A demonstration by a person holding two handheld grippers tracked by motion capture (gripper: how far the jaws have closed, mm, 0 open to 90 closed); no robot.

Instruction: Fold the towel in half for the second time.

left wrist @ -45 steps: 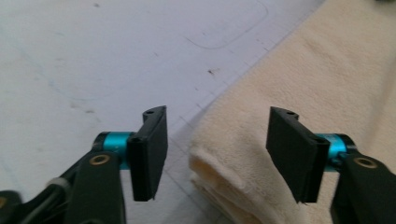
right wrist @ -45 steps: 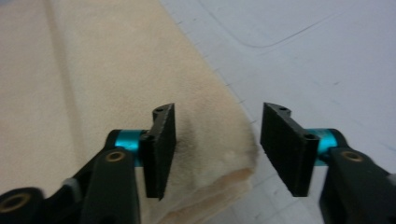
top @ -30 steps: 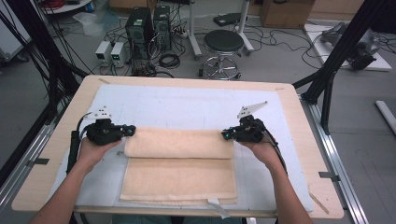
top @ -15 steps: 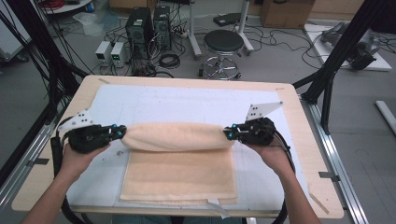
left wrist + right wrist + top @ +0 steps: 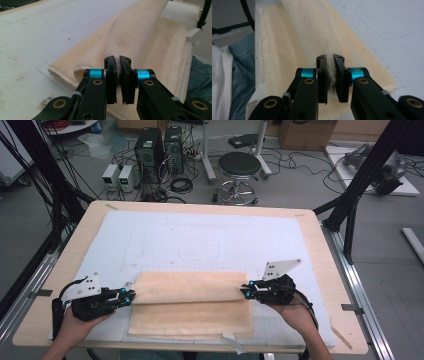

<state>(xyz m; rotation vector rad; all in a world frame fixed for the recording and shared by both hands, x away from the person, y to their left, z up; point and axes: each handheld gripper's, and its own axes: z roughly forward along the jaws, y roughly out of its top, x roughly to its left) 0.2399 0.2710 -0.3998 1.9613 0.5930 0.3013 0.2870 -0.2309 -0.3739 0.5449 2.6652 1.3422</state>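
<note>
**Towel held at both ends, fold lifted across the mat**

The beige towel [image 5: 192, 302] lies at the near edge of the white mat [image 5: 200, 240], its long axis running side to side across the table, left end toward one gripper and right end toward the other. Its upper layer is raised into a rounded fold along the far side, and the flat lower layer spreads toward the person.

At the left end, the left gripper [image 5: 129, 295] pinches the towel's corner; in the left gripper view the jaws stand narrow, closed to a thin gap with terry cloth [image 5: 135, 37] caught between them, the fold stretching away ahead. At the right end, the right gripper [image 5: 244, 291] does the same; the right gripper view shows its jaws tight on a tuft of the towel [image 5: 317, 30], the roll running straight off from the tips.

Both grippers sit level with each other, well apart, the towel between them. The mat covers most of the wooden table [image 5: 325, 250]. Beyond the far edge stand a round stool [image 5: 240, 167] and computer towers [image 5: 160, 145] on the floor.
</note>
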